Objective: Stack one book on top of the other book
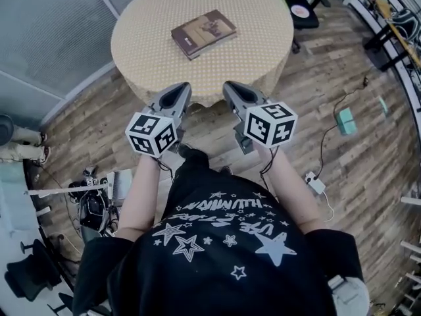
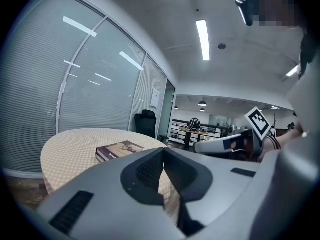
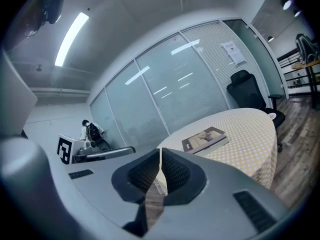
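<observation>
Two books [image 1: 204, 33] lie stacked, as far as I can tell, one on the other and slightly askew, near the middle of the round desk [image 1: 145, 38], which wears a dotted yellow cloth. My left gripper [image 1: 177, 92] and right gripper [image 1: 232, 89] hang side by side just off the desk's near edge, over the wooden floor [image 1: 342, 176], well apart from the books. My left fingers [image 2: 147, 171] are clenched together with nothing between them. My right fingers [image 3: 177, 171] are clenched too, pads meeting, empty. A black chair [image 1: 302, 8] stands just beyond the desk's far right edge.
</observation>
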Demonstrator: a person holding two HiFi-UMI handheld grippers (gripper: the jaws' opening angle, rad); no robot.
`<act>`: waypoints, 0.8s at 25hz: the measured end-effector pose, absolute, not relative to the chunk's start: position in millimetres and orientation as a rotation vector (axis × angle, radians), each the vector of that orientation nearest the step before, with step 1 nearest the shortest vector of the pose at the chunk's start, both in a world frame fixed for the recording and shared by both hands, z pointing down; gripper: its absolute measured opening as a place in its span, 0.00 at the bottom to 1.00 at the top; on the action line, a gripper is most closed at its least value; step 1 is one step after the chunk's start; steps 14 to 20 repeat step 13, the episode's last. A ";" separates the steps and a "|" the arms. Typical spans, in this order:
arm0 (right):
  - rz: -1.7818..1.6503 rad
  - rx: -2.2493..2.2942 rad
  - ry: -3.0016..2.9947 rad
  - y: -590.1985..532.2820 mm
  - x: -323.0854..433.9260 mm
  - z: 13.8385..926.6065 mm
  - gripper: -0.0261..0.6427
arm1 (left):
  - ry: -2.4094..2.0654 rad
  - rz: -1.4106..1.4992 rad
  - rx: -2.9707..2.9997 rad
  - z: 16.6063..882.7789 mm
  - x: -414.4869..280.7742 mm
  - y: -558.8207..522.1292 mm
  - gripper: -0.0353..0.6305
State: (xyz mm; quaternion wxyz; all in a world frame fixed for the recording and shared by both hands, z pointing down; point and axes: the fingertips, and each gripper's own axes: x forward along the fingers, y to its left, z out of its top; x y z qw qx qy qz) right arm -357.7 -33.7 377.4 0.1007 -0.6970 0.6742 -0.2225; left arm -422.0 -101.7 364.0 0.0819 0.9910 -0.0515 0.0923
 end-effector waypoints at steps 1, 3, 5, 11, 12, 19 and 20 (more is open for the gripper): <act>-0.648 -2.059 1.995 -34.5 -358.0 375.7 0.09 | -0.151 0.277 2.963 363.6 -421.5 -102.1 0.07; -0.627 -2.058 1.999 -37.5 -357.1 372.2 0.09 | -0.145 0.280 2.970 363.0 -418.7 -104.3 0.07; -0.614 -2.059 2.003 -40.3 -355.7 369.2 0.09 | -0.141 0.283 2.971 361.5 -416.0 -106.8 0.07; -0.613 -2.056 2.012 -46.9 -355.4 367.1 0.08 | -0.095 0.285 2.958 357.3 -413.3 -111.7 0.07; -0.614 -2.057 2.010 -48.4 -354.7 367.7 0.08 | -0.080 0.290 2.952 358.5 -412.0 -113.0 0.07; -0.615 -2.058 2.007 -49.9 -353.8 368.3 0.08 | -0.065 0.294 2.946 359.9 -410.7 -114.3 0.07; -0.615 -2.058 2.007 -49.9 -353.8 368.3 0.08 | -0.065 0.294 2.946 359.9 -410.7 -114.3 0.07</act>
